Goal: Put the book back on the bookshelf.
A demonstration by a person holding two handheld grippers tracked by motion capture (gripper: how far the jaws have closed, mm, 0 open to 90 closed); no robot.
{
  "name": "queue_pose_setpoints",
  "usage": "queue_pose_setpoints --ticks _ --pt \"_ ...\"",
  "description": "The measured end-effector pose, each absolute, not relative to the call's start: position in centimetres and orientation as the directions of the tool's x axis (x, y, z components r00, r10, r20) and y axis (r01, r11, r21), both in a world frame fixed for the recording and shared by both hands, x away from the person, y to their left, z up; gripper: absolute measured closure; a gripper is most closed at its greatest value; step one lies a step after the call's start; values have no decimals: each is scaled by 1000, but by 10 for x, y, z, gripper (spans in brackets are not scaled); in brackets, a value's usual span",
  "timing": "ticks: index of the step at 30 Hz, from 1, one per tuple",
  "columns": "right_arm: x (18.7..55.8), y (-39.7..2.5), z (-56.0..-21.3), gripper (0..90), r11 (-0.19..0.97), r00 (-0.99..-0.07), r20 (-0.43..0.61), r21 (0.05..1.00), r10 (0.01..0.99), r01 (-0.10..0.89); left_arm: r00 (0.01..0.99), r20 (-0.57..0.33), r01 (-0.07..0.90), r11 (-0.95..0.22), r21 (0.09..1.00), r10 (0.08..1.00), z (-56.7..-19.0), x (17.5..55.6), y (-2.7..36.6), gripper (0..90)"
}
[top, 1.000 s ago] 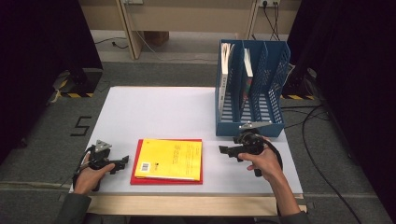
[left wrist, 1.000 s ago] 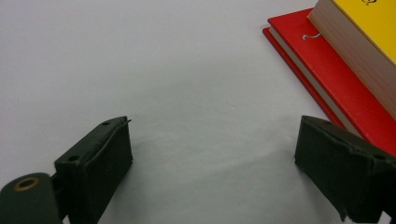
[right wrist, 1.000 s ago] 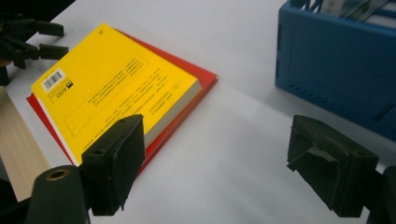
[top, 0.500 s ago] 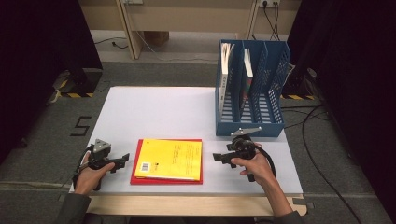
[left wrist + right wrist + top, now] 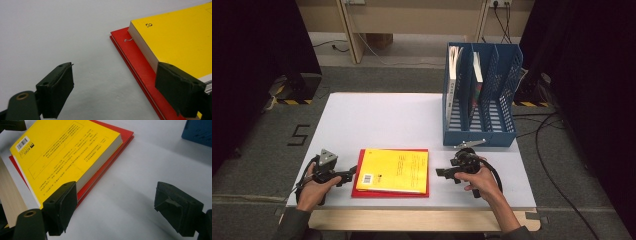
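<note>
— Which step are you on?

— Closing in on the yellow book (image 5: 394, 170), I'd say. It lies on a red book (image 5: 360, 172) near the desk's (image 5: 377, 117) front edge. My left tool (image 5: 346, 176) sits spread at the books' left edge, my right tool (image 5: 441, 173) released just off their right edge.

— Next?

— Get a jaw under the yellow book's edge. Behind the books the desk is bare; the blue rack (image 5: 479, 95) stands right of them, farther back.
</note>
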State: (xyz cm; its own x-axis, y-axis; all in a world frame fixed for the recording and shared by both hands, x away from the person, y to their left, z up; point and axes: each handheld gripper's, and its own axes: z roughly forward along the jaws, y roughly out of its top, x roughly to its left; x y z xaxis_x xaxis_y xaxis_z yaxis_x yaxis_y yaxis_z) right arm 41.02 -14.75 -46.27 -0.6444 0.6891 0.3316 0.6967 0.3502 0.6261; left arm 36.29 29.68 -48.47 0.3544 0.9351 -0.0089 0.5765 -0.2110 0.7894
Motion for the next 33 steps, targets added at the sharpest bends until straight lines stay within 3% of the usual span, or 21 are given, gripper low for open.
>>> queue_pose_setpoints --ticks 18,33 --pt "409 -131 -473 198 377 -658 340 608 672 699 393 26 582 -271 767 919 -486 360 286 161" --pt "410 -115 -481 200 364 -658 401 597 637 715 435 55 562 -319 764 899 -478 352 276 415"
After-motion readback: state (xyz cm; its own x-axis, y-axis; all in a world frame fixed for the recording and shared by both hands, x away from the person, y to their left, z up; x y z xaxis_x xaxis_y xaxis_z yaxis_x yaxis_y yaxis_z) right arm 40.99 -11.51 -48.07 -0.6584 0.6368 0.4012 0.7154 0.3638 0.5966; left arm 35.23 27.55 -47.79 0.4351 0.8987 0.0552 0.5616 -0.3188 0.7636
